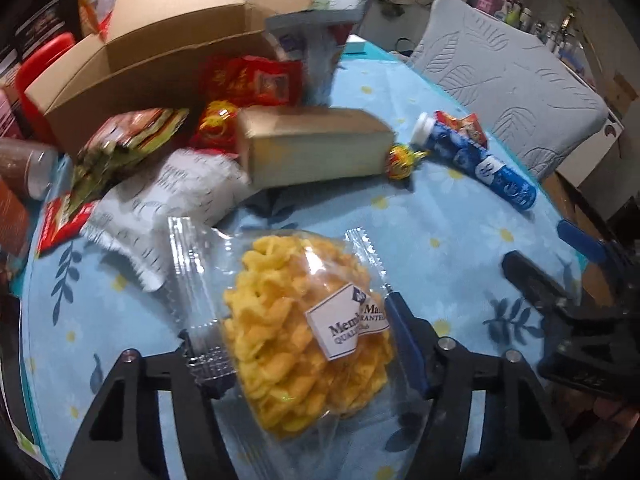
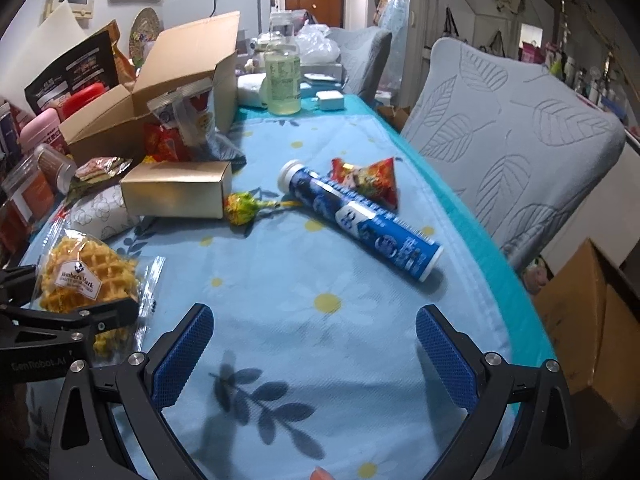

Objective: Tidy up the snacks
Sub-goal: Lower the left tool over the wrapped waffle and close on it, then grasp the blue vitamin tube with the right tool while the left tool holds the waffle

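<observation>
My left gripper (image 1: 304, 344) is shut on a clear packet of yellow waffle crisps (image 1: 304, 332) and holds it above the blue flowered tablecloth (image 1: 440, 220). The packet also shows in the right wrist view (image 2: 86, 280), at the far left in the left gripper (image 2: 80, 320). My right gripper (image 2: 314, 344) is open and empty over the cloth; it shows at the right of the left wrist view (image 1: 560, 272). A blue tube (image 2: 360, 216), a red snack packet (image 2: 370, 180) and a lollipop (image 2: 240, 208) lie ahead of it. An open cardboard box (image 1: 160, 52) stands at the back left.
A gold box (image 2: 176, 194), a white patterned pouch (image 1: 180, 192), red and green snack packets (image 1: 132, 136) and jars (image 2: 52, 168) crowd the left side. A bottle (image 2: 283, 78) stands at the far end. A grey padded chair (image 2: 512, 140) is at the right table edge.
</observation>
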The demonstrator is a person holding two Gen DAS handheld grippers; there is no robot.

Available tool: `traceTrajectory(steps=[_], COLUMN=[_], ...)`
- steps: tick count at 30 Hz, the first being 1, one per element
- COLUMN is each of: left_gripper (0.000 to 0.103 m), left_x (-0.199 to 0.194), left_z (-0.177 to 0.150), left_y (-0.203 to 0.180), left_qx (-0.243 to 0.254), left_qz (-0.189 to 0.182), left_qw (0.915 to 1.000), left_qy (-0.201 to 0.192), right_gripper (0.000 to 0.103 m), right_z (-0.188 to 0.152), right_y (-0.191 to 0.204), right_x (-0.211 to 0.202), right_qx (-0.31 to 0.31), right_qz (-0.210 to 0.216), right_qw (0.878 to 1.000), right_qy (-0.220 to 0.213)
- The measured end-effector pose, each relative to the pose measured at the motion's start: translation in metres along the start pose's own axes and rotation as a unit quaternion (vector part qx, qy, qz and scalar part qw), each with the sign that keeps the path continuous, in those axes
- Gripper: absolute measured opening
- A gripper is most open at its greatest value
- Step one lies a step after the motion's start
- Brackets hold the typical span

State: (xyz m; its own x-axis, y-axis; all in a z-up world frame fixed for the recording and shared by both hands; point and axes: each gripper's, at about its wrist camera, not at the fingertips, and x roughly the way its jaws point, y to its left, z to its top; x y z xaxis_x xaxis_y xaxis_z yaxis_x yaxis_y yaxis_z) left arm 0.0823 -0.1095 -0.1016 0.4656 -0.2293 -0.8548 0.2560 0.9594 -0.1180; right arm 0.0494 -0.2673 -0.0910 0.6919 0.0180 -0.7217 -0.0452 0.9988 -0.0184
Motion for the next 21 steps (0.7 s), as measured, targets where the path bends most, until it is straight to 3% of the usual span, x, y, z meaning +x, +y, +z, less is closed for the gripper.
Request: traceTrajectory(steps=[10, 13, 16, 21], left_gripper=[0.052, 0.052, 0.052, 0.052], left_x=[0.001, 0.004, 0.007, 0.011], left_z=[0.015, 0.020, 0.019, 0.021], left_y=[-0.020, -0.020, -0.014, -0.010], left_qx=[0.022, 0.014, -0.003, -0.023], left_qz=[-0.012, -0.017, -0.019, -0.023], left_qw=[0.9996, 0.9997, 0.9998, 0.9994], left_qy=[-0.008, -0.011, -0.009, -0.006], right_gripper=[0.103, 0.103, 0.103, 0.084], right_z=[0.024, 0.035, 0.045, 0.054], right_y=[-0.018, -0.024, -0.030, -0.036], right_x=[0.019, 0.025, 0.042, 0.066], right_qx=[-0.029, -0.043, -0.047, -0.065], right_qz=[0.017, 0.001, 0.017, 0.043], right_qw=[0.999, 0.999, 0.999, 0.996], right_qy=[0.001, -0.010, 0.003, 0.038])
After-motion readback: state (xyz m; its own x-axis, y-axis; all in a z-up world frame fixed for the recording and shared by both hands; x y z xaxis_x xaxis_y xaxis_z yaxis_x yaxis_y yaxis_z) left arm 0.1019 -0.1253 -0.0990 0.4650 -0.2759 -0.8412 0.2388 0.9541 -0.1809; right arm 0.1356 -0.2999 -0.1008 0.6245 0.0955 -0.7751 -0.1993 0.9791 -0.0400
